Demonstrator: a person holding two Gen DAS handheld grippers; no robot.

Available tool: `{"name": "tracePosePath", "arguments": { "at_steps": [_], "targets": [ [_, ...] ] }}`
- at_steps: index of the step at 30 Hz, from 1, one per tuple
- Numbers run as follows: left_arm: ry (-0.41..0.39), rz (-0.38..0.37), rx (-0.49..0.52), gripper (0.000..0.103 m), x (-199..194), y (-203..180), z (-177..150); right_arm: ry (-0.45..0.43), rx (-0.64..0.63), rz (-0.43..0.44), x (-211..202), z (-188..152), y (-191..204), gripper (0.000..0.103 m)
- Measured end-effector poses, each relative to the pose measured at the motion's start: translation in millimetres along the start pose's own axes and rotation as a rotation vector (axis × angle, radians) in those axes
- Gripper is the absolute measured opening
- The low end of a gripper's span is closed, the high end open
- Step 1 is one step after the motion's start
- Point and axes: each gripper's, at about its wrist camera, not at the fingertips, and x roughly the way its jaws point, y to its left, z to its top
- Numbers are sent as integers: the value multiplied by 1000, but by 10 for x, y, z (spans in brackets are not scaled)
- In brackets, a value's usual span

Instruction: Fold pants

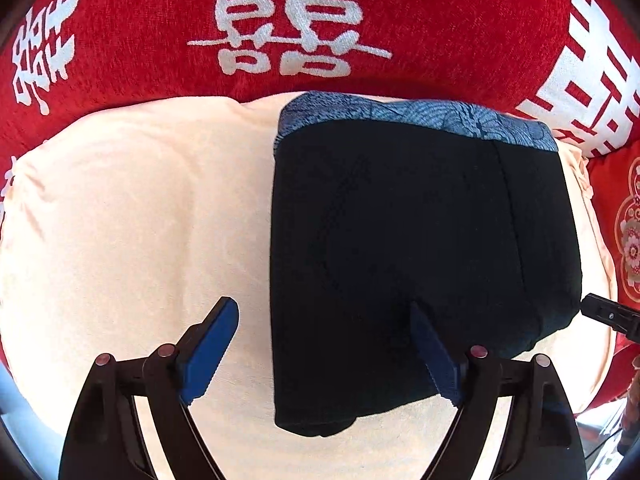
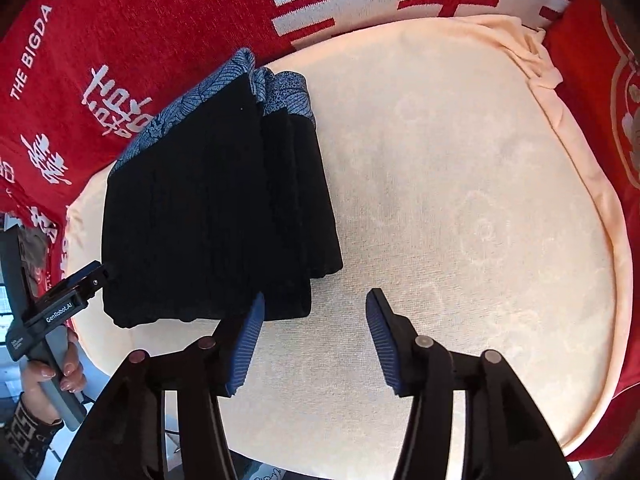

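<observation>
Left wrist view: looks straight down on folded black pants lying on a cream cushion.
Pants: a compact dark rectangle with a blue patterned waistband along its far edge; several layers show stacked at the side in the right wrist view.
Cushion: pale, rounded, set on a red cloth with large white characters.
Pants position: toward the right half of the cushion in the left wrist view, toward the left in the right wrist view.
Left gripper: jaws wide apart, holding nothing; one blue pad hangs over bare cushion, the other over the near part of the pants.
Right gripper: jaws apart, nothing between them but bare cushion; its left pad is just beside the near corner of the pants.
Other views of the grippers: the right one's tip shows at the pants' right corner; the left one shows at the pants' left edge, its grey handle held by a hand.
</observation>
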Motion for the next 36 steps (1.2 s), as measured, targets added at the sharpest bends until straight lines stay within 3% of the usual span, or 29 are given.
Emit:
{"name": "tracePosePath", "arguments": {
  "at_steps": [5, 9, 12, 17, 24, 25, 26, 30, 33, 34, 36],
  "targets": [
    [-3, 0, -4, 87, 21, 72, 89, 3, 11, 34, 31, 137, -27, 60],
    [-7, -44, -8, 87, 36, 155, 169, -16, -17, 101, 12, 229, -19, 82],
    [-12, -122, -26, 87, 79, 297, 266, 21, -37, 175, 71, 330, -58, 82],
    [42, -251, -16, 87, 277, 477, 434, 17, -19, 222, 214, 542, -233, 82],
    [115, -449, -28, 90, 624, 592, 562, 75, -21, 409, 498, 774, -348, 82],
    [119, -456, -38, 98, 657, 596, 560, 82, -27, 431, 531, 787, -337, 82],
    [118, -457, -46, 100, 688, 593, 567, 91, -30, 451, 566, 798, -325, 82],
    [131, -523, -85, 101, 805, 570, 586, 123, -27, 527, 699, 883, -281, 83],
    [106, -497, -72, 101, 768, 506, 597, 149, 15, 556, 776, 918, -276, 82],
    [97, -486, -79, 101, 757, 502, 598, 153, 29, 553, 792, 933, -275, 81],
    [74, -494, -95, 84, 693, 470, 578, 157, 29, 523, 777, 936, -260, 71]
  ]
}}
